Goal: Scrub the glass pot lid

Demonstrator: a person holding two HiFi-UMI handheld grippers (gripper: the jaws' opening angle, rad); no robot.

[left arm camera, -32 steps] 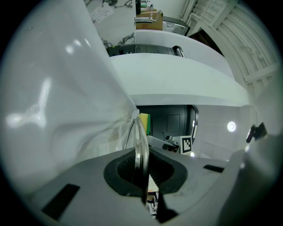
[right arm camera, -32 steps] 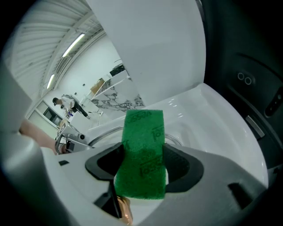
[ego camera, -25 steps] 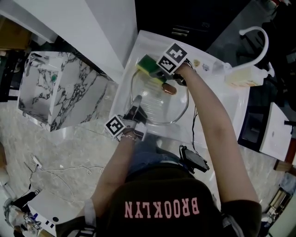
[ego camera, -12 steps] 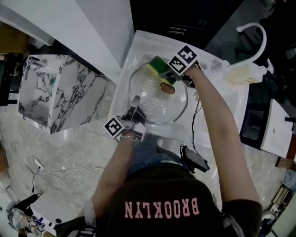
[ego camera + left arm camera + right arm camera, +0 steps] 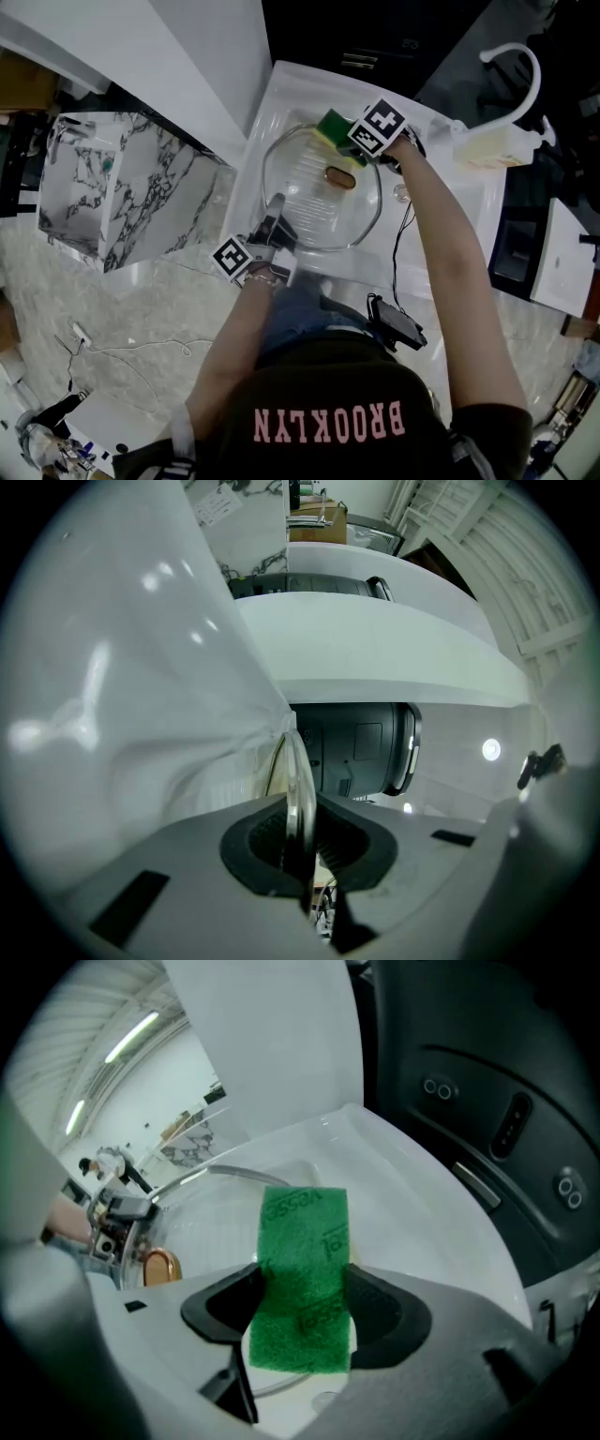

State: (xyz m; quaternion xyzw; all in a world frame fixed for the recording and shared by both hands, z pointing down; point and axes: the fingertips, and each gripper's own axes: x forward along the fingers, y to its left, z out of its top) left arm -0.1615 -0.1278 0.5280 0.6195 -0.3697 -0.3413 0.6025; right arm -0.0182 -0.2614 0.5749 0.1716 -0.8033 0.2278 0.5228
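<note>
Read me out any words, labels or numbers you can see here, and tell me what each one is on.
"BROOKLYN": pink letters on the person's dark shirt, upside down.
Print on the green sponge: too distorted to read.
Left marker cube and right marker cube: square patterns only, no words.

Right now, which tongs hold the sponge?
The right tongs, shut on the green sponge; the left tongs pinch the glass lid by its rim.

A green sponge (image 5: pixel 303 1269), a clear glass pot lid (image 5: pixel 309 211) with copper-brown knob (image 5: pixel 340 176) and a white sink (image 5: pixel 277 94); black-and-white square markers pattern the left gripper (image 5: pixel 302 822) and right gripper (image 5: pixel 302 1302).
</note>
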